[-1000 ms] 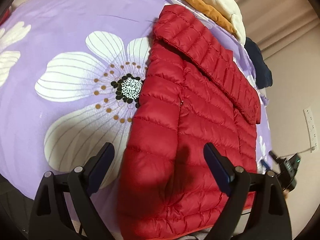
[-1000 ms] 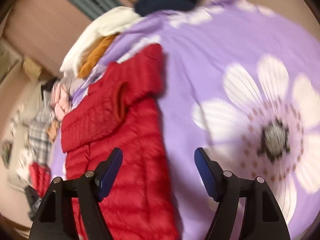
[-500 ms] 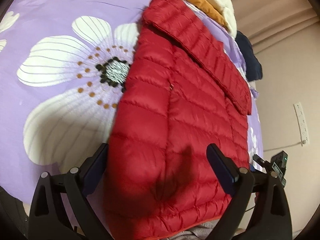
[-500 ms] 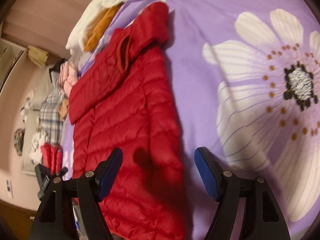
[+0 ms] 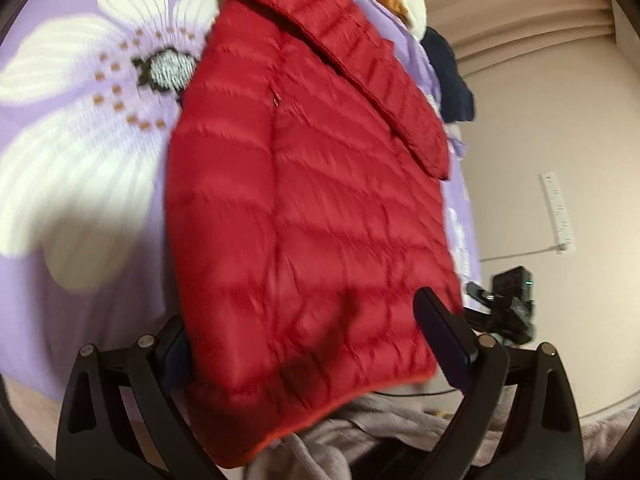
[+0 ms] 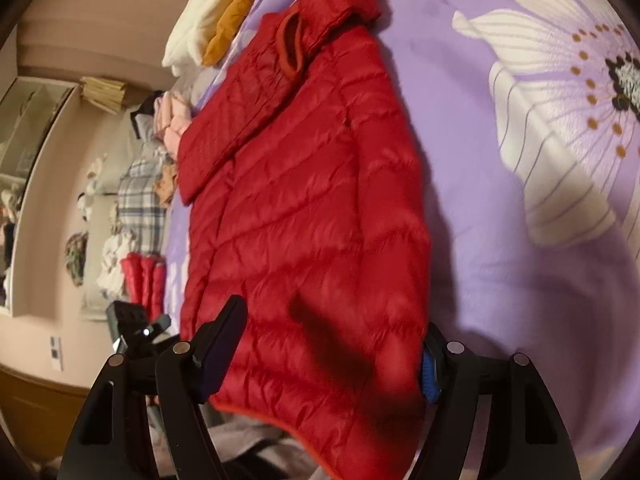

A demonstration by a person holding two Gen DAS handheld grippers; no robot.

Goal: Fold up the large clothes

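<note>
Red quilted puffer jacket (image 5: 312, 200) lies flat on purple flowered bedspread (image 6: 500, 264). Left gripper (image 5: 316, 336) just widened, jaws spread astride the hem, gripping nothing. Right gripper (image 6: 332, 352) likewise spread, not clamped.

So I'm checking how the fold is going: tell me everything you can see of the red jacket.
The red jacket is a quilted puffer of shiny, padded-looking fabric with an orange-trimmed hem. It lies flat on the purple flowered bedspread, one sleeve folded diagonally across its upper part. Its hem hangs over the bed edge above grey cloth. Both open grippers, left and right, straddle its hem end.
</note>
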